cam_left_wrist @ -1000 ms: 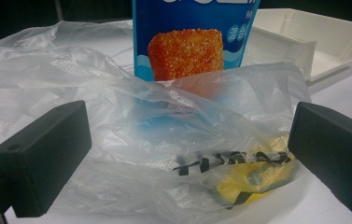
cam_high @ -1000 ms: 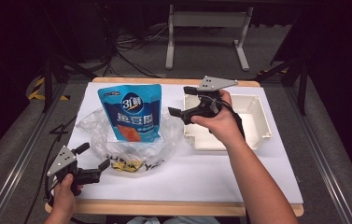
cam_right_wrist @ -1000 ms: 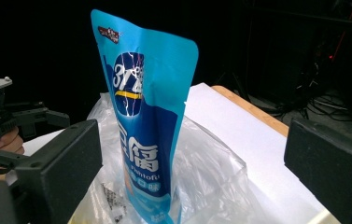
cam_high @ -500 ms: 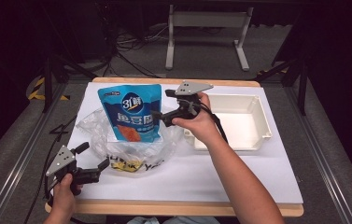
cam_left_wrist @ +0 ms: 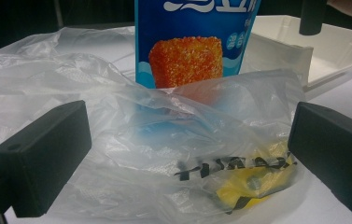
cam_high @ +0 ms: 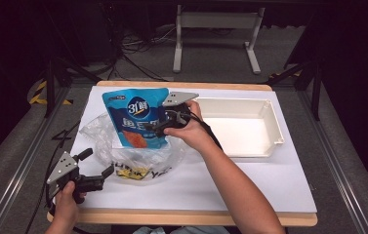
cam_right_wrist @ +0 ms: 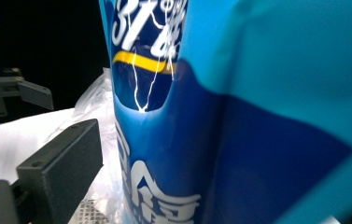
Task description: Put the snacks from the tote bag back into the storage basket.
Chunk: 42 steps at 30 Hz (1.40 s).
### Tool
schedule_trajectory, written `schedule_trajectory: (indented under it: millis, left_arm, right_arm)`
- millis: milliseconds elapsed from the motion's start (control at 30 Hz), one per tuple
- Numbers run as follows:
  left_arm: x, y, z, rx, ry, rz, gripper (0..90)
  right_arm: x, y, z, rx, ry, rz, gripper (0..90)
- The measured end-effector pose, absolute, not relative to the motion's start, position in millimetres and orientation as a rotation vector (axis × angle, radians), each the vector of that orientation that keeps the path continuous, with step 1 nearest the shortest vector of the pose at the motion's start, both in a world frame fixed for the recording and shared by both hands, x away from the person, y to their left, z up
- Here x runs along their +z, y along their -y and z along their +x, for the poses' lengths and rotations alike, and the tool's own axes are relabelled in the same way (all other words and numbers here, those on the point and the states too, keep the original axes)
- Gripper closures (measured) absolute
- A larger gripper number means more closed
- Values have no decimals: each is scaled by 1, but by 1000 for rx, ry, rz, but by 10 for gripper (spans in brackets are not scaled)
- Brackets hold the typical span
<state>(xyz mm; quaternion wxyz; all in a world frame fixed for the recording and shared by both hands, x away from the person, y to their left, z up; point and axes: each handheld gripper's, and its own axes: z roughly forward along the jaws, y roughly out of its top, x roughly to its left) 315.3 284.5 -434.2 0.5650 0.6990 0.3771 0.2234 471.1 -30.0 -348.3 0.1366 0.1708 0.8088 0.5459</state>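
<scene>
Right gripper [cam_high: 163, 127] gripping blue pouch [cam_high: 137, 116] at right edge, jaws closed on it. Pouch standing upright in clear bag [cam_high: 98, 134]. Left gripper [cam_high: 96, 168] hovering just beside bag, jaws spread wide, holding nothing.

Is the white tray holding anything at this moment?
No: in the high view the white tray shows only its bare floor, right of the blue pouch.
</scene>
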Motion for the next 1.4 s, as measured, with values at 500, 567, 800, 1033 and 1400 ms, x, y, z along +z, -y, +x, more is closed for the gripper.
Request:
schedule_trajectory:
  millis: [500,567,800,1033,1400]
  left_arm:
    - [-435,-285,317,517,-894,1635,2]
    - [-435,-285,317,517,-897,1633,2]
    - [-434,-285,317,515,-899,1631,2]
    - [-434,-284,317,517,-899,1626,2]
    - [-435,-285,317,515,-905,1622,2]
  right_arm:
    - [-368,16,475,1636,-2314,469,65]
    - [-369,16,476,1610,-2315,460,107]
    - [-371,16,479,1559,-2439,367,436]
    - [-379,16,481,1521,-2452,385,510]
    - [-378,13,477,1494,-2458,352,567]
